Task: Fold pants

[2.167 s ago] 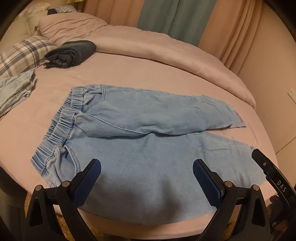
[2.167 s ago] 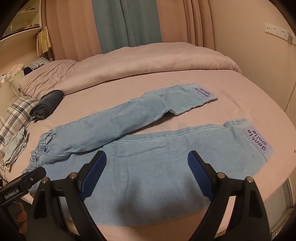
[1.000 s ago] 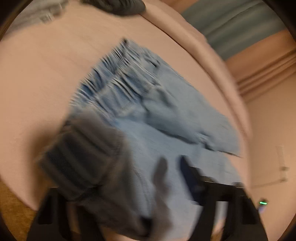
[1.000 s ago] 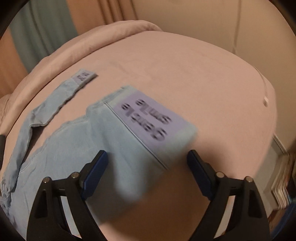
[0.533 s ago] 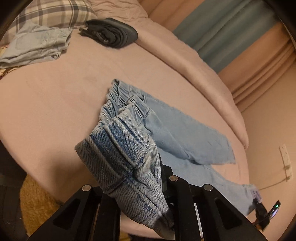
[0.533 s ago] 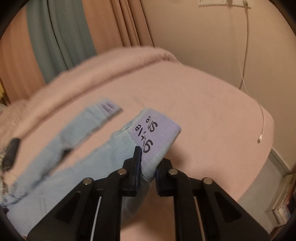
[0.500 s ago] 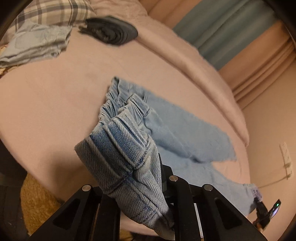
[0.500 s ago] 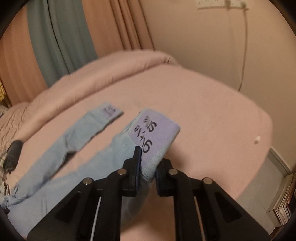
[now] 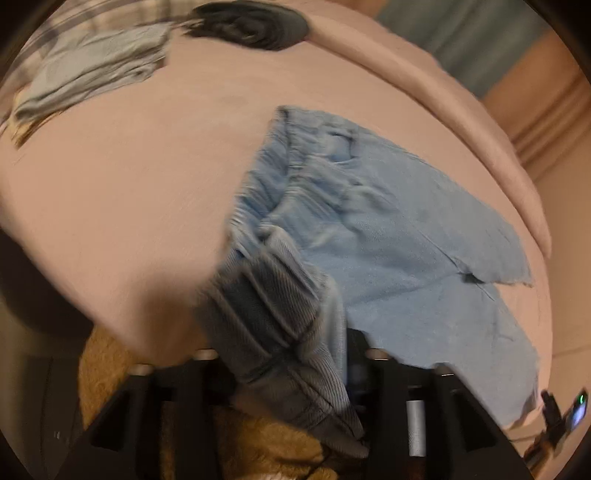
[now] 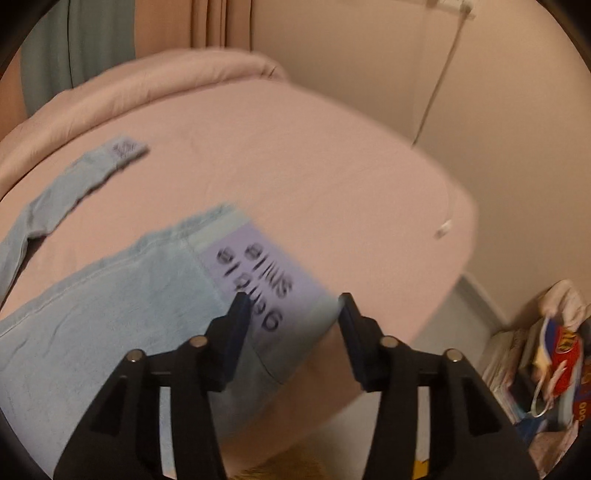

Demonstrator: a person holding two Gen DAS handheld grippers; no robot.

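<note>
Half a second earlier both our grippers were pinched tight on the pants [image 9: 388,236]; since then both sets of jaws had been opening. Our right gripper [image 10: 291,317] stood apart, its blue pads clear of the lilac printed cuff [image 10: 266,280], which lay below between them near the bed's [image 10: 332,166] edge. Our left gripper [image 9: 295,373] had the elastic waistband [image 9: 273,325] draped between its fingers, but blur kept us from telling whether the pads pressed it. Both legs lay across the pink sheet, and a dark folded garment [image 9: 255,24] sat well apart near the pillow.
</note>
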